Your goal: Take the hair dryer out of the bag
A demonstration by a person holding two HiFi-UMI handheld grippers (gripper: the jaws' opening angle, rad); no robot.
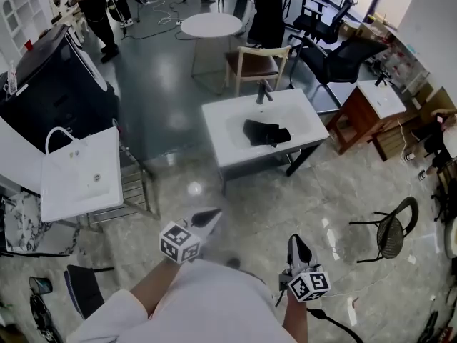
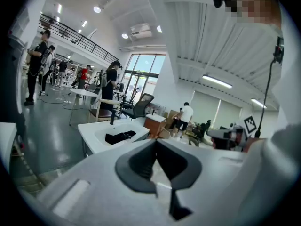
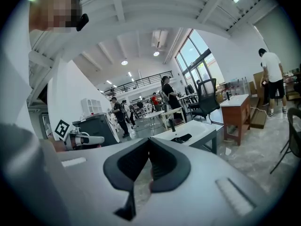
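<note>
We are holding the left gripper [image 1: 209,219] and the right gripper [image 1: 298,245] fully closed on nothing, both pointing ahead at the black soft fabric bag [image 1: 265,132]. The bag is lying in the white rectangular wash basin [image 1: 213,123], well apart from either gripper, its long axis running left to right across our approach. The left gripper is sitting marginally nearer by our judgement; the hair dryer is not showing, presumably inside the bag, whose opening we are failing to make out.

- round table [image 1: 211,24] at the far end, wooden chair [image 1: 255,63] just beside it
- office chair [image 1: 343,59] near a brown cabinet [image 1: 355,123]
- wire chair [image 1: 390,233] on the marble floor [image 1: 278,195]
</note>
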